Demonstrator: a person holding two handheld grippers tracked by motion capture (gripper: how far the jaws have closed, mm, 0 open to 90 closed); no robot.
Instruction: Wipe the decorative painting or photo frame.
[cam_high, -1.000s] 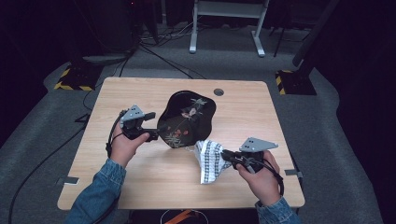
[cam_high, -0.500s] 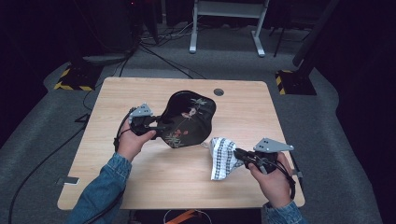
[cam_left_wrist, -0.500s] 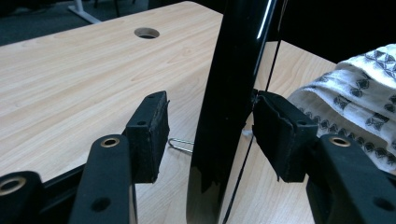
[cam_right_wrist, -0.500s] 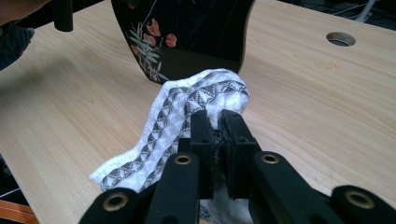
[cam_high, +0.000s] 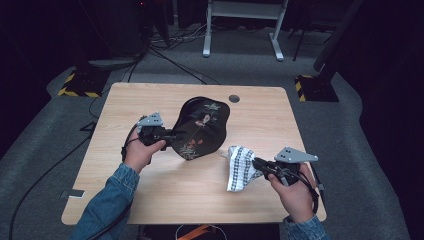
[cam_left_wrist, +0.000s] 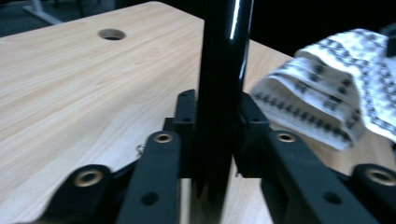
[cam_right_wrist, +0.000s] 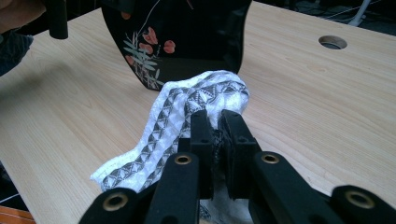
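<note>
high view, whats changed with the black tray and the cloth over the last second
The left tool has just closed on the rim of the black tray, which now stands tilted up on edge. The right tool carried the patterned cloth a little to the right. It stays clamped on the cloth; the table is unchanged.

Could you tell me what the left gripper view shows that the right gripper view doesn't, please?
Left gripper view alone: the black tray's glossy rim edge-on, clamped between the left gripper's jaws, which have just been closing. Right gripper view alone: the tray's painted red flowers and the right gripper pinching the patterned cloth. Both: the tray, the cloth, the wooden table and its cable hole.
</note>
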